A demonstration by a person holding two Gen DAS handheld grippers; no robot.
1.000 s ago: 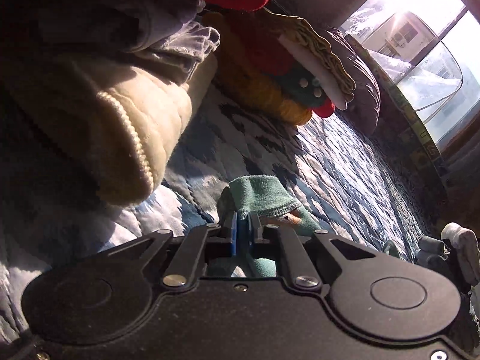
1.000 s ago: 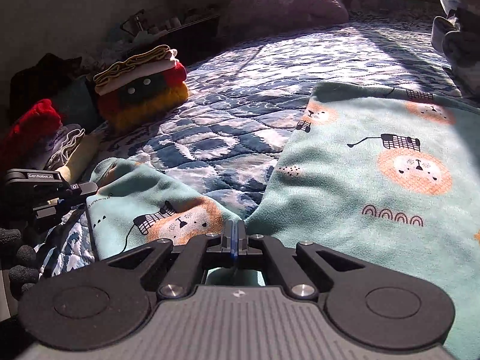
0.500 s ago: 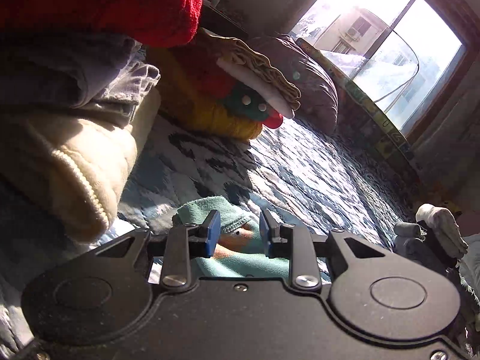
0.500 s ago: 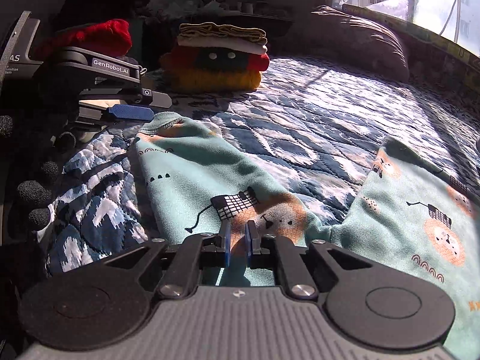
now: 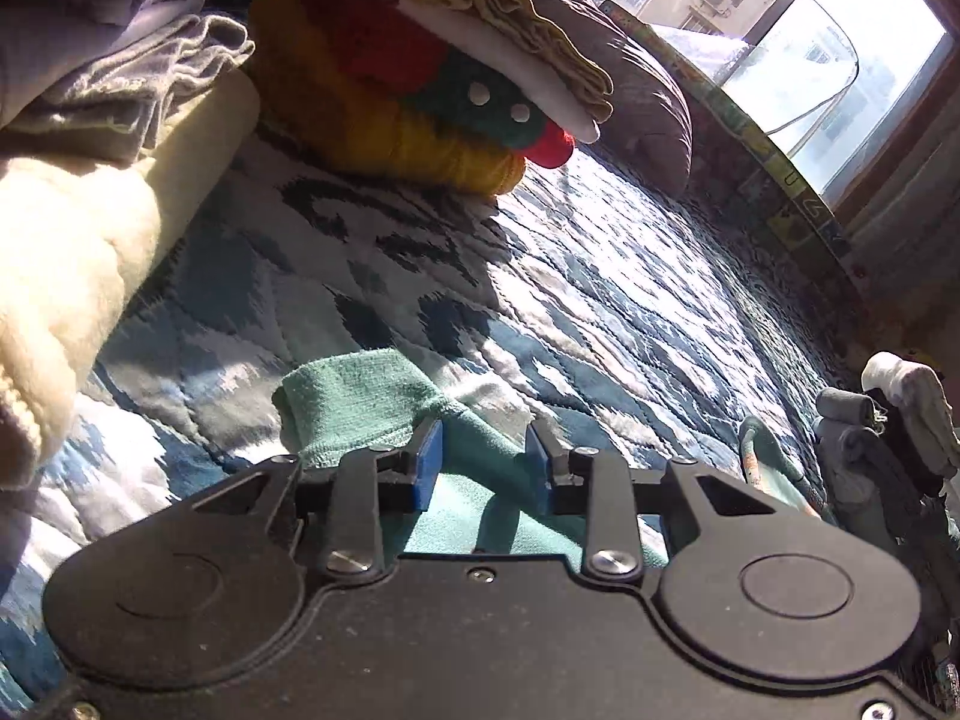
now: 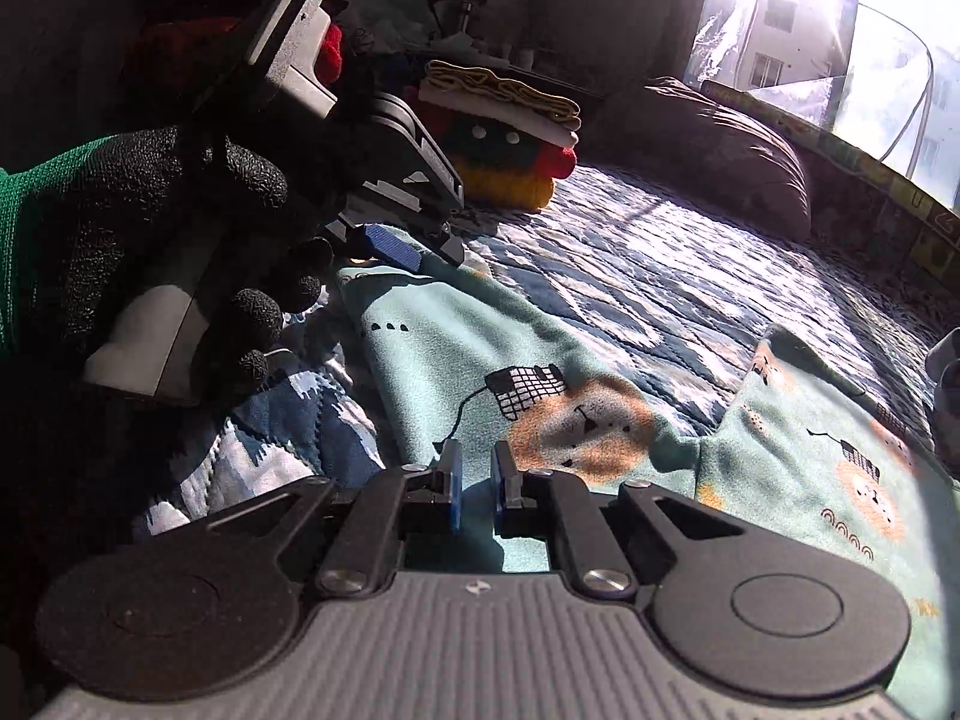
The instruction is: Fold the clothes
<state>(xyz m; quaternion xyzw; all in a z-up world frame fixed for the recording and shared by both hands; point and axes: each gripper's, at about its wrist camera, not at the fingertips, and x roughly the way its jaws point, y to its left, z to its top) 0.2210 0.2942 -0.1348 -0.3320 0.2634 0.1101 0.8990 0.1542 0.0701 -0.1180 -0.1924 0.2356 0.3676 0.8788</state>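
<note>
Left hand-held gripper [image 5: 483, 456] spread over teal cuff [image 5: 354, 396], right hand-held gripper [image 6: 475, 483] slightly parted above lion-print garment [image 6: 480, 360], quilted bed [image 5: 600, 300], folded stack [image 6: 504, 138] behind.

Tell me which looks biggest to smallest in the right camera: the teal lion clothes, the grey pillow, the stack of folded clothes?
1. teal lion clothes, though nearest the camera
2. grey pillow
3. stack of folded clothes

Teal garment [image 6: 456, 360] lower part hidden under claw body
</note>
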